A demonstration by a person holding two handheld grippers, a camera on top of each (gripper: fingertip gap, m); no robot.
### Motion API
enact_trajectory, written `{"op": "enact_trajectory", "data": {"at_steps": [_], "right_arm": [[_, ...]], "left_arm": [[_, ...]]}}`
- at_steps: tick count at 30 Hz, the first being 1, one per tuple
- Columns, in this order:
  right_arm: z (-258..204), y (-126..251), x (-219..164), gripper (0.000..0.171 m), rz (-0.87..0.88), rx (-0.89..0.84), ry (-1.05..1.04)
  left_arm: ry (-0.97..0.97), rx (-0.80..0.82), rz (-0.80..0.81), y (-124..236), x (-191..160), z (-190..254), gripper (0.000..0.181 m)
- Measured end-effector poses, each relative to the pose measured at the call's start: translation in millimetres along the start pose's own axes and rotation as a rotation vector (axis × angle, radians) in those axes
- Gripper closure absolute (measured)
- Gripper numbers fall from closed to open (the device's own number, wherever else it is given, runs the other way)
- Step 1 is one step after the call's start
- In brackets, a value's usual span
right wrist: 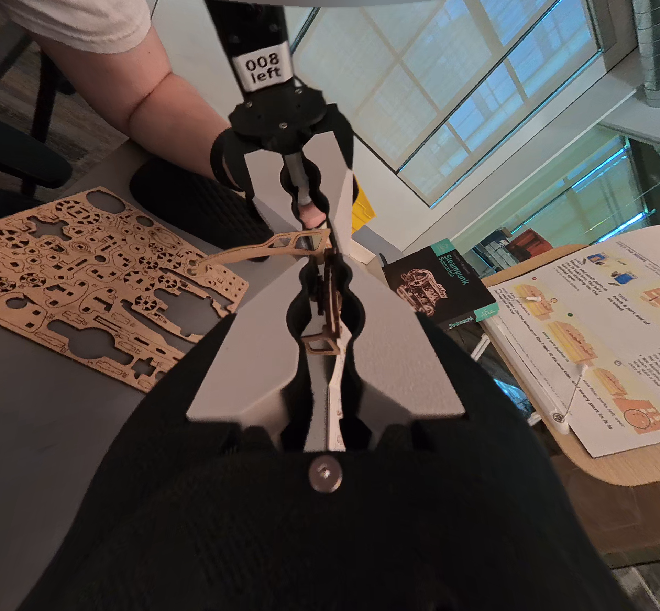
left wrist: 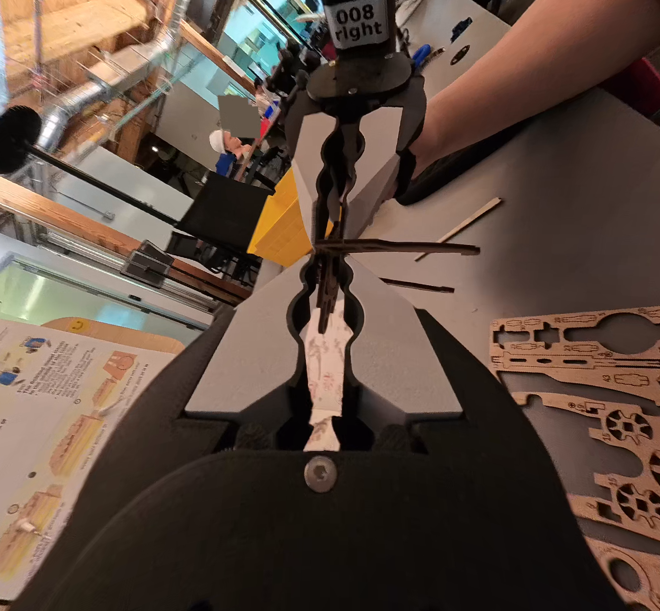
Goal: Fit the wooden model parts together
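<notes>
My left gripper [left wrist: 328,260] and right gripper [right wrist: 323,258] meet tip to tip above the grey table [left wrist: 571,219]. The left is shut on a small dark toothed wooden part [left wrist: 325,299] lying along its jaws. The right is shut on a wooden part with an open-frame end [right wrist: 323,344]. A long thin wooden arm [left wrist: 400,247] sticks out sideways from where the tips meet. In the right wrist view it is curved with truss holes [right wrist: 250,254]. I cannot tell which held part it joins. The right gripper [left wrist: 330,233] shows opposite in the left wrist view, and the left gripper [right wrist: 321,237] shows opposite in the right wrist view.
Punched-out wooden sheets [left wrist: 589,397] [right wrist: 89,272] lie flat on the table. An instruction booklet [left wrist: 53,433] [right wrist: 589,326] lies open. A black box [right wrist: 439,286], a yellow bin [left wrist: 282,226] and loose wooden strips [left wrist: 460,226] are nearby. The person's forearms [left wrist: 518,69] [right wrist: 153,104] reach in. Left and right tips are no more than a few centimetres apart.
</notes>
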State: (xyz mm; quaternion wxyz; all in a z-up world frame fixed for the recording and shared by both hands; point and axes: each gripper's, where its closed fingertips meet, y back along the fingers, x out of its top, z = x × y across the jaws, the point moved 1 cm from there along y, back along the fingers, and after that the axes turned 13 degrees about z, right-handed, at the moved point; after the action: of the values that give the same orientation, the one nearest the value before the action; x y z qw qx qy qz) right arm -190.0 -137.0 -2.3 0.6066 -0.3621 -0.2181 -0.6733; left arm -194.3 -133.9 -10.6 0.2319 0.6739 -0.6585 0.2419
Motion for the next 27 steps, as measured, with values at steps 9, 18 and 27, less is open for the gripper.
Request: {"op": "enact_trajectory", "data": {"at_steps": [9, 18, 27], "right_arm": [[0, 1, 0, 0.162, 0.014, 0.013, -0.035], [3, 0, -3, 0.161, 0.024, -0.008, -0.026], [35, -2, -1, 0.147, 0.09, -0.189, -0.451]], "left_arm": [[-0.029, -0.014, 0.011, 1, 3, 1, 0.168], [-0.157, 0.015, -0.044, 2, 0, -1, 0.173], [-0.645, 0.327, -0.393, 13, -30, -44, 0.173]]}}
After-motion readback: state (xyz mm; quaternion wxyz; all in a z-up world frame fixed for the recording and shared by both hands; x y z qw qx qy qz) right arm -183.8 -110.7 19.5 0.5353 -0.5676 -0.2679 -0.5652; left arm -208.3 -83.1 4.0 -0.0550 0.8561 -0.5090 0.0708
